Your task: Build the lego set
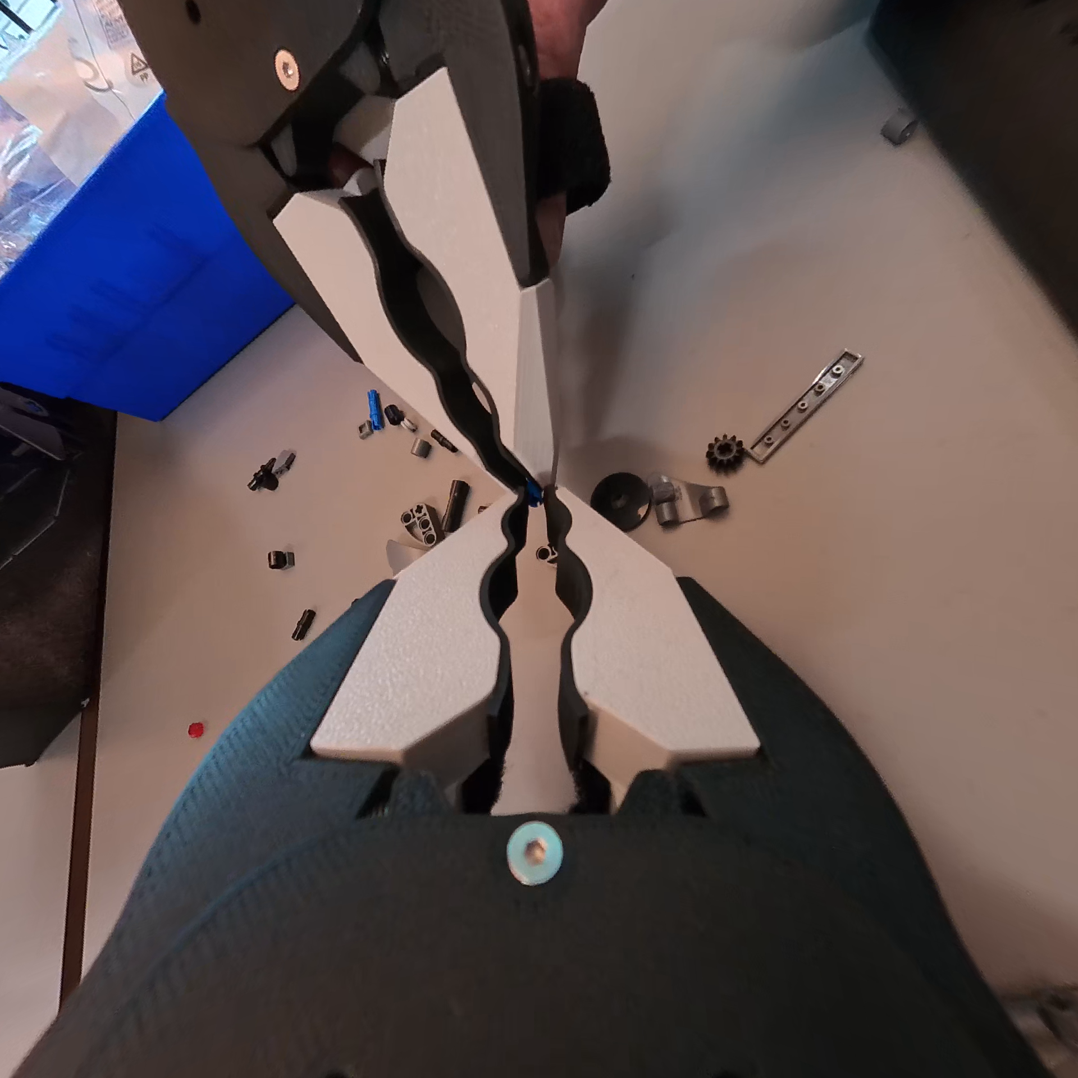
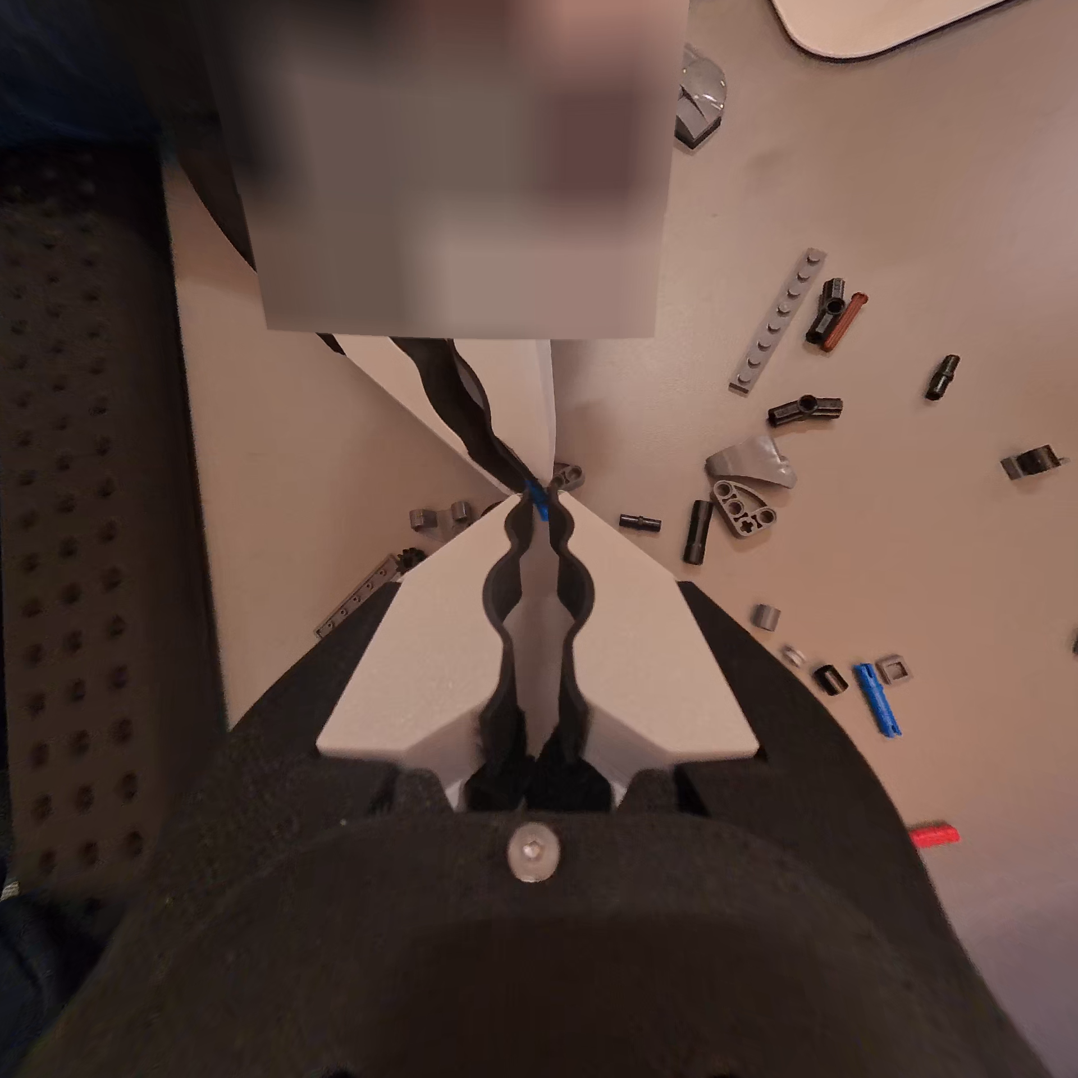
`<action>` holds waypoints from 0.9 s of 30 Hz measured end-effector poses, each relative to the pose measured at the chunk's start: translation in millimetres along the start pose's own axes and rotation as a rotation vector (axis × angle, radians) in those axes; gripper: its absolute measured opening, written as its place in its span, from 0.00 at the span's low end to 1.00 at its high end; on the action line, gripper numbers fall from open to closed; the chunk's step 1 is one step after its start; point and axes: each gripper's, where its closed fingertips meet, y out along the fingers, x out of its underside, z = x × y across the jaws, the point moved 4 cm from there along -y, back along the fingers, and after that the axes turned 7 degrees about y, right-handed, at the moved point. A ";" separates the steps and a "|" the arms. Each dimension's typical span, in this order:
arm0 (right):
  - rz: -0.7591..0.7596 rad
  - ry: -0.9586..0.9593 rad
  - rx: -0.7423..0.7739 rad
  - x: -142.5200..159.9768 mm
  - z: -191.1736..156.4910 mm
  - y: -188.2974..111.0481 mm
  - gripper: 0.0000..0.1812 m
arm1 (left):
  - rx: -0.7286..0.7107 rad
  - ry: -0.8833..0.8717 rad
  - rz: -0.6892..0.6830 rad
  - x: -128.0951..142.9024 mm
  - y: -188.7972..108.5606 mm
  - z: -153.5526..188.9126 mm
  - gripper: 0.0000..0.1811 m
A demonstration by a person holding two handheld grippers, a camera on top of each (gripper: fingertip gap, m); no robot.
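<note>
Left wrist view: our left claw [image 1: 532, 496] and right claw [image 1: 528, 475] meet tip to tip above the desk [image 1: 758, 291], both nipped narrow on one blue pin [image 1: 532, 489]. We judge it a handover or joining, loose parts [image 2: 741, 513] scattered below.

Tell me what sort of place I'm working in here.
Probably an office or lab workbench: a plain off-white tabletop strewn with small loose plastic building pieces, a blue plastic storage bin beside it.
</note>
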 end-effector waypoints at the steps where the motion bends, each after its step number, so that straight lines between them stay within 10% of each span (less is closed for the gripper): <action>1: 0.001 0.003 -0.002 0.0 0.1 0.0 0.02 | 0.001 -0.001 0.000 -0.1 -0.2 -0.1 0.02; 27: -0.126 -0.072 0.110 11.4 9.1 15.4 0.04 | 0.082 -0.100 -0.022 16.9 -16.2 -4.9 0.01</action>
